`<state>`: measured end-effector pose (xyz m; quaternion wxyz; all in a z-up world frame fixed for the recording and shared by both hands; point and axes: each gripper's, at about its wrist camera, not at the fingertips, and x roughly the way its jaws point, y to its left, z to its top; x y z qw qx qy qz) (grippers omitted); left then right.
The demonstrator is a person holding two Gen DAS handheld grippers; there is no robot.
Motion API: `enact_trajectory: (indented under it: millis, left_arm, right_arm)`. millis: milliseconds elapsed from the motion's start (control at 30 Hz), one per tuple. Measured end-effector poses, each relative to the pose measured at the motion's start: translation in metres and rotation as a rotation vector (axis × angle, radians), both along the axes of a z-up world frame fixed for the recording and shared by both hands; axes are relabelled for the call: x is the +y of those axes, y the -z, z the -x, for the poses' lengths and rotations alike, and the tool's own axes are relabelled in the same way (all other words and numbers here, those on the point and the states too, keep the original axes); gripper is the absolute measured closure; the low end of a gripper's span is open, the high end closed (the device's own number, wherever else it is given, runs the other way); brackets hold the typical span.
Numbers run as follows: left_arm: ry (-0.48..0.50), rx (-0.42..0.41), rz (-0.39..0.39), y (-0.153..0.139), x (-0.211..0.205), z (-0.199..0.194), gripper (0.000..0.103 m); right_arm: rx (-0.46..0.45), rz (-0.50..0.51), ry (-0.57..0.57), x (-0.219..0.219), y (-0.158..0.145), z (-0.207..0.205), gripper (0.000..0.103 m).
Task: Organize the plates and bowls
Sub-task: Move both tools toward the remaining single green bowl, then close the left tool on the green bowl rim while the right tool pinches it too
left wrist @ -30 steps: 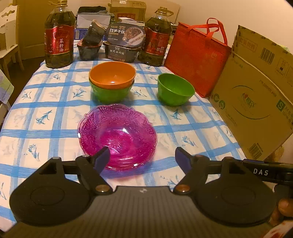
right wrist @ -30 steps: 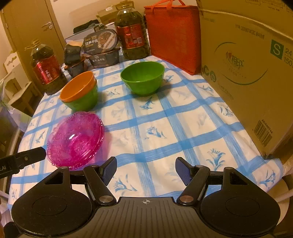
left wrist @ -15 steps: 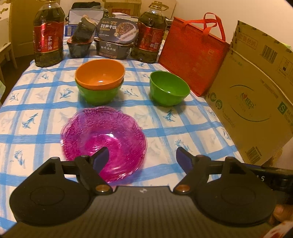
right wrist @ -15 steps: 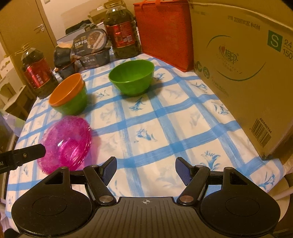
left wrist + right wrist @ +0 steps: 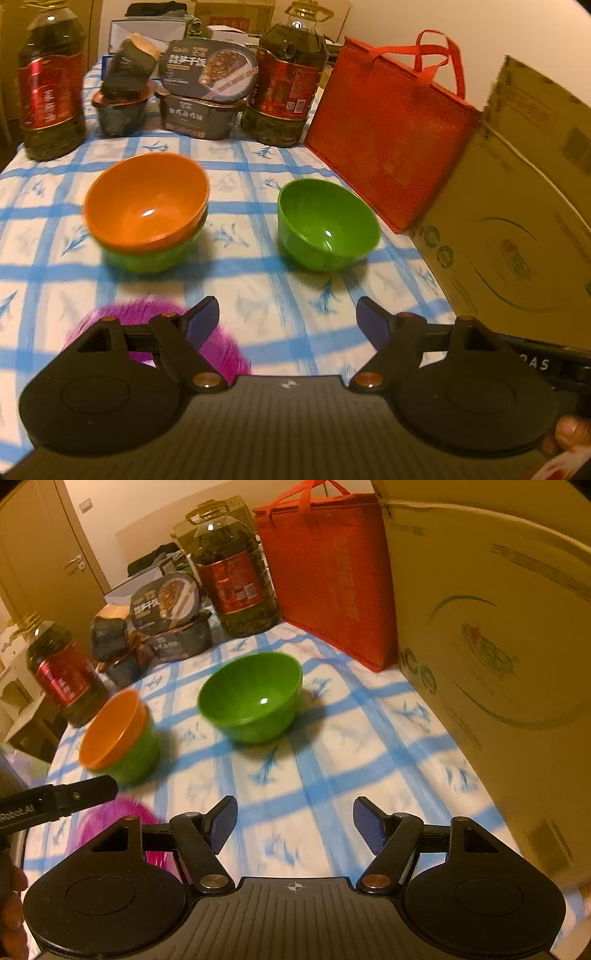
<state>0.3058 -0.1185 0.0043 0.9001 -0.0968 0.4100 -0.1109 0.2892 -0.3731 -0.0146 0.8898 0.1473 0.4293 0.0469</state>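
Observation:
An orange bowl (image 5: 146, 201) sits nested in a green bowl (image 5: 155, 254) at the left of the table; the stack also shows in the right wrist view (image 5: 114, 731). A single green bowl (image 5: 327, 225) (image 5: 253, 696) stands to its right. Pink glass plates (image 5: 221, 350) (image 5: 110, 819) lie near the front, mostly hidden behind the gripper bodies. My left gripper (image 5: 288, 317) is open and empty, above the table in front of the bowls. My right gripper (image 5: 295, 825) is open and empty, short of the single green bowl.
Two oil bottles (image 5: 50, 85) (image 5: 290, 81), boxed meals (image 5: 208, 92) and a dark cup (image 5: 122, 110) line the back. A red bag (image 5: 388, 136) and a cardboard box (image 5: 517, 221) stand along the right edge. The blue-checked tablecloth (image 5: 258, 280) covers the table.
Both grippers have moved forward toward the bowls. The pink plates have slid down under the gripper bodies in both views. Both stay open.

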Motion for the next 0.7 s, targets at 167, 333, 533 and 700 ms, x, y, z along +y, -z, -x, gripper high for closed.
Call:
enact_trajectory:
  millis: [167, 333, 533, 700]
  left_arm:
    - [-0.019, 0.035, -0.008, 0.019, -0.014, -0.058, 0.024]
    - [-0.052, 0.060, 0.014, 0.040, -0.017, -0.105, 0.027]
    - [-0.091, 0.078, 0.020, 0.063, -0.027, -0.143, 0.040]
    - [-0.089, 0.101, -0.010, 0.077, -0.036, -0.161, 0.053]
  right_arm:
    - [-0.003, 0.004, -0.011, -0.011, 0.008, -0.054, 0.033]
    - [0.022, -0.028, -0.024, -0.021, 0.024, -0.108, 0.040]
    - [0.064, -0.027, -0.041, -0.022, 0.050, -0.161, 0.050]
    - [0.102, -0.020, -0.061, -0.017, 0.071, -0.186, 0.054]
